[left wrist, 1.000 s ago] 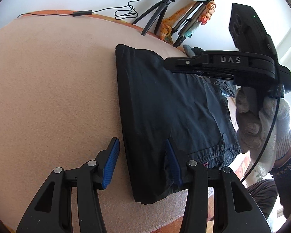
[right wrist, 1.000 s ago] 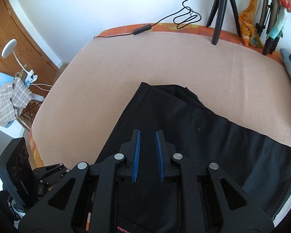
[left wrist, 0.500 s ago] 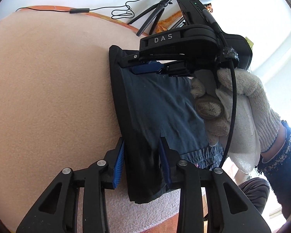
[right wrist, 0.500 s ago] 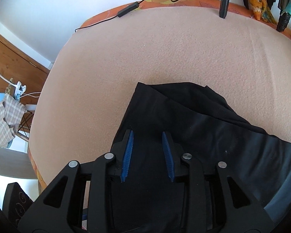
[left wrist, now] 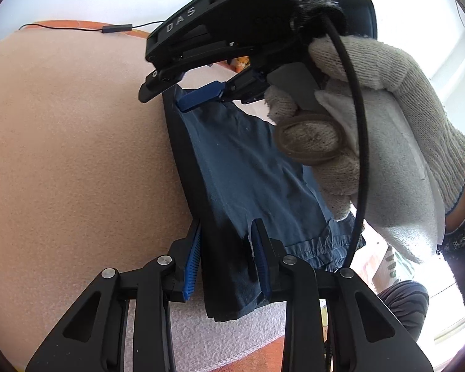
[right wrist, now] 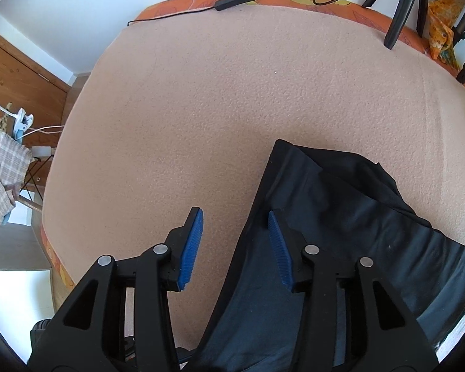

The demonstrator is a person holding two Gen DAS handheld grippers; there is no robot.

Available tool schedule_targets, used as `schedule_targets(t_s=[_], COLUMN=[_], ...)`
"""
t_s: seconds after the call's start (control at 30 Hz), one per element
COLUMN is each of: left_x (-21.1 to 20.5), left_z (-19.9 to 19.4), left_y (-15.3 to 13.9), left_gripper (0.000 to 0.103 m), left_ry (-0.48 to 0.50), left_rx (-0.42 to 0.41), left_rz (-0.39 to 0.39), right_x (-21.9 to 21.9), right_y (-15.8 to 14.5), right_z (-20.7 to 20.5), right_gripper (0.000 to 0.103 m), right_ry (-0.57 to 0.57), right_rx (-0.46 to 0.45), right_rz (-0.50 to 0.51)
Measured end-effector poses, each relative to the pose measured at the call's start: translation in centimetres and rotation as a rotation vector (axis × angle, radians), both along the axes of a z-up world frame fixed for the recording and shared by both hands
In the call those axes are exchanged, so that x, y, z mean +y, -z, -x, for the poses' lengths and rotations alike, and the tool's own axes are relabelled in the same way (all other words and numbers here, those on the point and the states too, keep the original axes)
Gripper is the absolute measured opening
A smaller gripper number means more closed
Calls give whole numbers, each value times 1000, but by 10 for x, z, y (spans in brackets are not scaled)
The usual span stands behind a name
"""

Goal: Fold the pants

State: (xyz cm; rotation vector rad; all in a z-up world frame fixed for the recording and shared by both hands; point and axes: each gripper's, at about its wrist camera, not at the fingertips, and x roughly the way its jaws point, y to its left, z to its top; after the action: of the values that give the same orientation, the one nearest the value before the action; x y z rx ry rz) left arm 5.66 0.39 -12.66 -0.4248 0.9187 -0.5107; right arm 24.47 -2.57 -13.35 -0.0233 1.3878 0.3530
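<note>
Dark navy pants (left wrist: 245,183) lie folded on a peach blanket (left wrist: 77,155). My left gripper (left wrist: 228,262) is open, its blue pads straddling the near left edge of the pants by the waistband. My right gripper (right wrist: 234,248) is open over the pants' (right wrist: 341,248) left folded edge, one pad above the blanket (right wrist: 232,108) and the other above the fabric. In the left wrist view the right gripper (left wrist: 183,91) hovers at the far corner of the pants, held by a gloved hand (left wrist: 372,130).
A cable with an inline switch (right wrist: 235,0) and black tripod legs (right wrist: 400,15) rest at the bed's far orange edge. A chair with a checked cloth (right wrist: 0,173) and a wooden door stand left of the bed.
Both grippers have lowered toward the left folded edge of the pants. The right gripper's jaws have opened wider. The left gripper's jaws have narrowed around the fabric edge.
</note>
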Motion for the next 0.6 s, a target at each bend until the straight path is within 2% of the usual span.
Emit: schedule_targets(t_s=[0.17,0.43,0.6], left_x=[2,1,-6], left_z=[5,3,7], left_y=[1,2,1], left_gripper=[28,28,28], left_ry=[5,15,25], left_rx=[-5,-11,-26], left_rz=[-6,-4,-21], right_x=[6,-6,-5], right_y=[4,-16,-13], right_z=[3,2,5], right_gripper=[46,46,46], right_ry=[-4,13,-18], right_rx=[10,-7,0], right_rz=[41,39,109])
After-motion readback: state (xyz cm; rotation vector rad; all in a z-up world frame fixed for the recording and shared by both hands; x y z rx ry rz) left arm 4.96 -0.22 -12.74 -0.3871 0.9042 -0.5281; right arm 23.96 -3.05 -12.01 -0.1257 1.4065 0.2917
